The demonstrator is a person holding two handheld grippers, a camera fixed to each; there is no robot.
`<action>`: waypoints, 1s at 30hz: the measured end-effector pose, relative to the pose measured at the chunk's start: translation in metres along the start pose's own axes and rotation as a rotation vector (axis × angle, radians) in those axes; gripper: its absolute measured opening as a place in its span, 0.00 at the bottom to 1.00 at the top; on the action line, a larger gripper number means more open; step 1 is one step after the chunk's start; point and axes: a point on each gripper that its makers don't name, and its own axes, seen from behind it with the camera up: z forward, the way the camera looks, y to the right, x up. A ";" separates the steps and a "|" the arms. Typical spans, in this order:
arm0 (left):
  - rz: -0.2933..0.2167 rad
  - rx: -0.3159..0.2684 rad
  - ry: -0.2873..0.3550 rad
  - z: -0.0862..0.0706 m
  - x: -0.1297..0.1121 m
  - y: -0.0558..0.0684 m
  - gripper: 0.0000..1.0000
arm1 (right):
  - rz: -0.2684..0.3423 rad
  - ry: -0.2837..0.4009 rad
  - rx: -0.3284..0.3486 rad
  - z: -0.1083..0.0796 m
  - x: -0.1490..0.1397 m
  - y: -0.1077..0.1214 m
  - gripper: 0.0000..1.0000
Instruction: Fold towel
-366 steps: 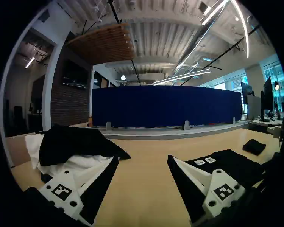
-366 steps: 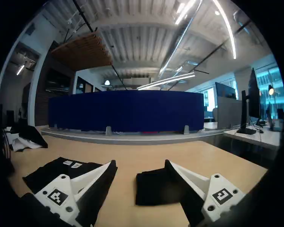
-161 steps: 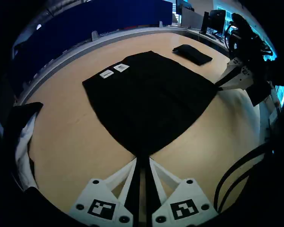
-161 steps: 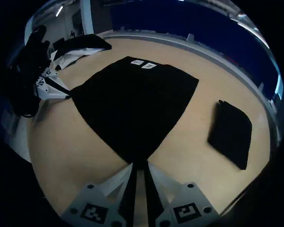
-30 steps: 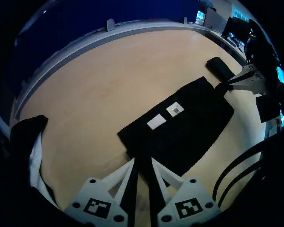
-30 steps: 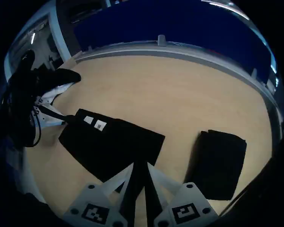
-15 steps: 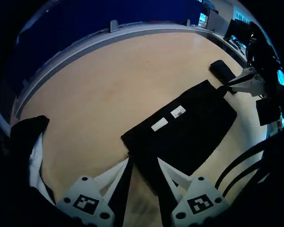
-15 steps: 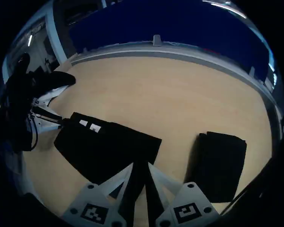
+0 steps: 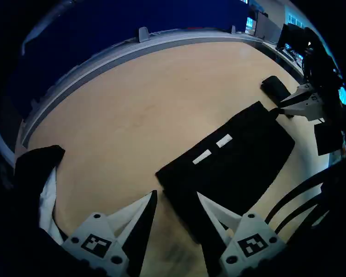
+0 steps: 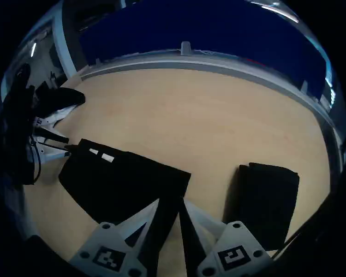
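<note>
Left tool (image 9: 175, 196) has let go: its fingers were pinched on the near corner a second ago and now stand spread, with the corner lying loose between them. From the right gripper view I see it at the far left end (image 10: 64, 147), fingers apart.

Right tool (image 10: 170, 201) has its fingers close together with the towel's (image 10: 122, 184) other near corner between them. They look a shade wider than half a second ago, but I read it as clamped. From the left gripper view its tips (image 9: 280, 110) sit at the towel's right end.

The towel (image 9: 237, 161) lies flat on the tabletop (image 9: 140, 101) as a long doubled strip, with two white labels (image 9: 213, 148) on its top side.

A folded black cloth (image 10: 267, 203) lies just right of it, apart. A black-and-white heap (image 9: 39, 184) is at the far left.

Judgement: first fold is laid. Once the right tool frees its corner, I expect a second fold, end to end.
</note>
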 end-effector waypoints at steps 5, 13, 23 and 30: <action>-0.011 0.005 0.011 0.002 0.005 -0.002 0.68 | -0.013 0.008 -0.021 0.002 0.002 0.004 0.37; -0.022 0.022 0.028 0.000 0.008 -0.009 0.85 | -0.030 0.035 -0.046 0.001 0.009 0.008 0.86; -0.049 0.041 0.060 -0.010 0.011 -0.013 0.85 | -0.040 0.049 -0.044 -0.006 0.010 0.005 0.98; -0.066 0.050 0.070 -0.021 0.004 -0.013 0.85 | -0.044 0.046 -0.035 -0.012 0.007 0.002 0.98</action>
